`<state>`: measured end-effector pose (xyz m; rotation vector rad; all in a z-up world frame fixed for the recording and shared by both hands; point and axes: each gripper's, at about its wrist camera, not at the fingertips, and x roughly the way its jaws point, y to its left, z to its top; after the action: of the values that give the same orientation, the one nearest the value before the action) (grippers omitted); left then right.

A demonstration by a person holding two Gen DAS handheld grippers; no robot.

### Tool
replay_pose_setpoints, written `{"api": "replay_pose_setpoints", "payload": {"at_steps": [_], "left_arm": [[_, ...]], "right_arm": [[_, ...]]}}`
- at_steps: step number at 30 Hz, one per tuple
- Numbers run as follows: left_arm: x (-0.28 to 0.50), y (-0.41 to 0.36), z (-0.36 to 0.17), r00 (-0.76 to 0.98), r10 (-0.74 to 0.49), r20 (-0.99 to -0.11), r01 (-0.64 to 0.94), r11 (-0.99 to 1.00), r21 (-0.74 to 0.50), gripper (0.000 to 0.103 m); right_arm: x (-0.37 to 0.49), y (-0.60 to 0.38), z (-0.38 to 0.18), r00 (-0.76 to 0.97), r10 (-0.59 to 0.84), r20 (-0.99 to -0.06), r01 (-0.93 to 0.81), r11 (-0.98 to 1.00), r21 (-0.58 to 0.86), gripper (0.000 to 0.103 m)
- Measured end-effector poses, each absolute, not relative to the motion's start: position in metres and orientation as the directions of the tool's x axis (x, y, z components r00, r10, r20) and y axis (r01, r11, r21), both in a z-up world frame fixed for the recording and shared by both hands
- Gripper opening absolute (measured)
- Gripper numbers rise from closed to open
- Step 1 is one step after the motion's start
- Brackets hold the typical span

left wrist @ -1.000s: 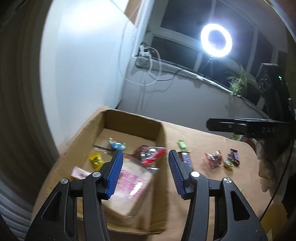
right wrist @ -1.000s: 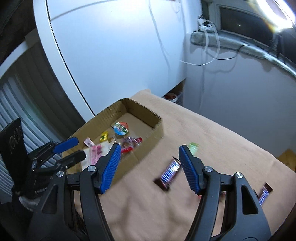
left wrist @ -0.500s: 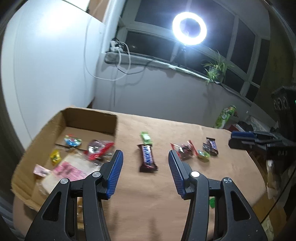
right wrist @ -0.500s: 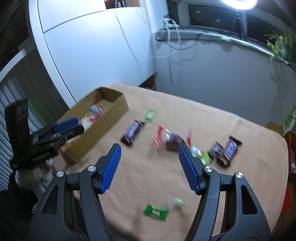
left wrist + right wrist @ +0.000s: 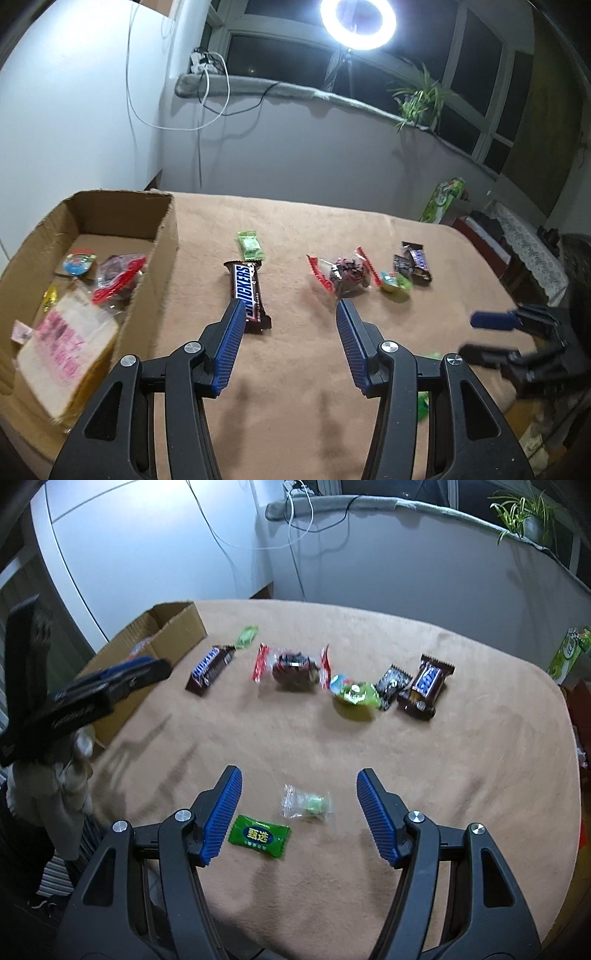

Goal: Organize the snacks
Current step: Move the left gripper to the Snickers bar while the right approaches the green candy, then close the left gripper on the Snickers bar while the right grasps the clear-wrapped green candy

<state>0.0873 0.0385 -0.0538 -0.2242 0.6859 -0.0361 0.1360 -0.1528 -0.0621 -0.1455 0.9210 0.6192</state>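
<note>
We see a table (image 5: 295, 387) under a tan cloth filling the lower half of both views. At the left edge of the left wrist view stands an open cardboard box (image 5: 162, 266), and in it lie a bread pack with pink print (image 5: 66, 354), a red-edged clear bag (image 5: 118, 277), a round blue-and-red sweet (image 5: 79, 261) and a small yellow sweet (image 5: 50, 298).

On the cloth, right of the box, we find a Snickers bar (image 5: 247, 291) lying lengthwise toward the camera, with a small green packet (image 5: 250, 245) touching its far end. Further right lie a clear bag of dark sweets with red ends (image 5: 345, 273), a round green-and-blue sweet (image 5: 395, 282) just beside it, and two dark bars (image 5: 415, 260) side by side at the right end of the row.

Our left gripper (image 5: 290, 332) hangs above the cloth at the bottom centre of its view, jaws standing apart with nothing between them; its left finger overlaps the near end of the Snickers bar in the picture.

Our right gripper (image 5: 297, 805) is likewise parted and empty-handed at the bottom centre of its own view. Between its fingers, on the cloth, lies a clear-wrapped green candy (image 5: 308, 803), and a green packet with yellow lettering (image 5: 258, 836) lies just beside the left finger.
</note>
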Motion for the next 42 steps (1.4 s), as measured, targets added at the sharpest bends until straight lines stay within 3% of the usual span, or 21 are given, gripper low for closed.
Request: {"api": "replay_pose_setpoints", "payload": {"at_steps": [15,22,28,42], "left_arm": [[0.150,0.042,-0.097,0.689,0.022,-0.724,-0.142,0.984,-0.105,0.050],[0.159,0.049,-0.105,0.656,0.007,-0.755,-0.161,0.978,-0.131,0.049],[0.159,0.049,-0.106,0.649,0.015,-0.761,-0.166,0.978,-0.122,0.029],[0.145,0.049,-0.094,0.688,0.000,-0.726,-0.160,0.975,-0.152,0.027]], "right_arm": [[0.145,-0.141,-0.099,0.401,0.413,-0.818,-0.577,0.807,0.126,0.067],[0.145,-0.139,-0.107,0.405,0.373,-0.835,-0.580,0.811,0.081,0.045],[0.143,-0.143,-0.106,0.419,0.354,-0.836,-0.581,0.812,0.052,0.030],[0.141,-0.155,-0.093,0.437,0.391,-0.810,-0.559,0.823,0.096,0.028]]}}
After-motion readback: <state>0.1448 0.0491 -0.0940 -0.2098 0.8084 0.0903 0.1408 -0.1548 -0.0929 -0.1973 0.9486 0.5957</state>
